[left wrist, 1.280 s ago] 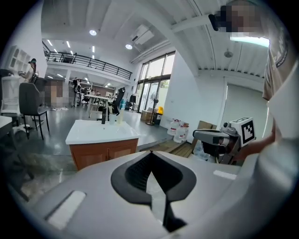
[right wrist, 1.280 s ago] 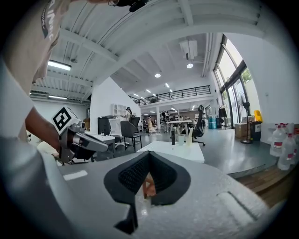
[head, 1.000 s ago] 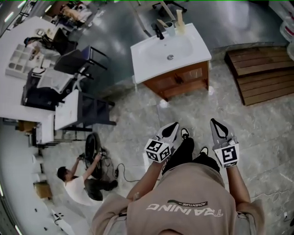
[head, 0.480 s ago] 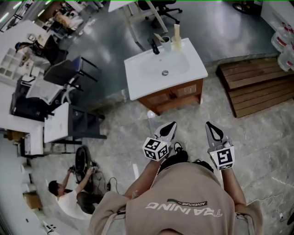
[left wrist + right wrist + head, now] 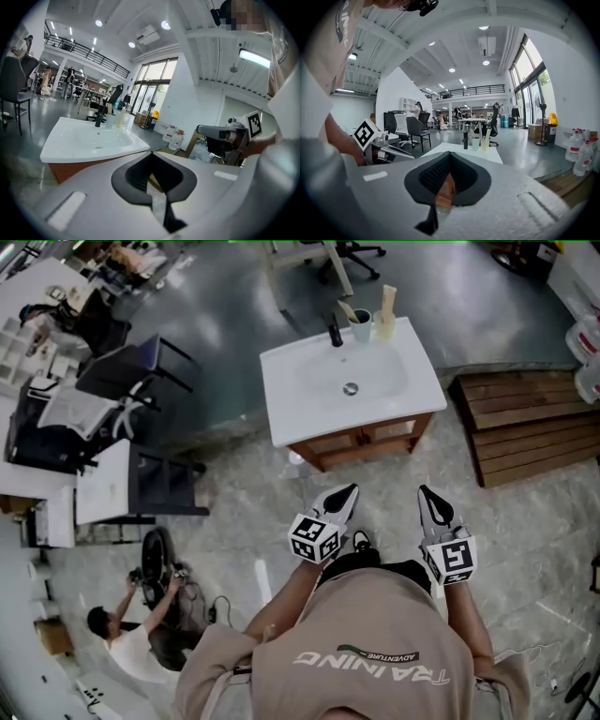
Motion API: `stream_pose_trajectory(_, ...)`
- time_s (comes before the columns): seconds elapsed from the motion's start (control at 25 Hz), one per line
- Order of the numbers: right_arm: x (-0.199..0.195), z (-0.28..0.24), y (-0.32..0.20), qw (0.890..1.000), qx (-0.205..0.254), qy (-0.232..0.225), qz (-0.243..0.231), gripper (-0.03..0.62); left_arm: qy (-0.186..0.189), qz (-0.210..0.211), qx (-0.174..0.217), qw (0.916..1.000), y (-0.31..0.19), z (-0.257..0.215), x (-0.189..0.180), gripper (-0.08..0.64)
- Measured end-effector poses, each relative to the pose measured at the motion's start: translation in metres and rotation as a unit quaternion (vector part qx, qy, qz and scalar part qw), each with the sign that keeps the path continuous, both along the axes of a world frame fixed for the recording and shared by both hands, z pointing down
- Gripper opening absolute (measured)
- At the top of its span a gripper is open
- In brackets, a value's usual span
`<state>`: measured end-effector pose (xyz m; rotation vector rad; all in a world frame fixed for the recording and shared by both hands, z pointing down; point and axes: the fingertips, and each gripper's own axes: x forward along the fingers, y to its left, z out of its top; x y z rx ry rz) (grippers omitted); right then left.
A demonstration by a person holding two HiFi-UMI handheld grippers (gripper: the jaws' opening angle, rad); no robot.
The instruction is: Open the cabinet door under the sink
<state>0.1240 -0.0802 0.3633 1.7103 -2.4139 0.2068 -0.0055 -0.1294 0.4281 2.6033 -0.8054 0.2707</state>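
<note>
Both pairs of jaws are closed tip to tip with nothing between them. The left gripper [image 5: 345,493] and the right gripper [image 5: 427,495] point ahead over the stone floor [image 5: 525,521], side by side in front of our body. The sink [image 5: 349,381] stands ahead of us, well apart from both grippers. The cabinet door [image 5: 394,432] sits under its white top as a wooden front facing us. The head view shows only a narrow strip of it, and we cannot make out a handle. We judge the task to be at its approach, with no contact made. Next we need to step in, drop one gripper to the level of the wooden front, part its jaws, and find a handle or door edge to pull.
</note>
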Motion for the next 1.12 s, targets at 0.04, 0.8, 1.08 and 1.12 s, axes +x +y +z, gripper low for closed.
stream_pose_trajectory(0.04, -0.003, -0.001, -0.007, 1.0, 0.003, 0.001, -0.002, 0.002, 0.0, 0.002, 0.0, 1.0, -0.004, 0.004, 0.0, 0.017)
stream_pose_trajectory(0.8, 0.045, 0.087, -0.079, 0.993, -0.077, 0.013, -0.083, 0.002, -0.039, -0.077, -0.084, 0.9928, -0.063, 0.106, 0.042, 0.017)
stream_pose_trajectory(1.08, 0.053, 0.134, -0.102, 0.991, -0.09, 0.021, -0.097, 0.002, -0.029, -0.116, -0.118, 0.9858, -0.083, 0.164, 0.053, 0.017)
stream_pose_trajectory(1.12, 0.051, 0.139, -0.104, 0.99, -0.091, 0.021, -0.104, 0.002, -0.024, -0.121, -0.121, 0.985, -0.086, 0.171, 0.053, 0.017)
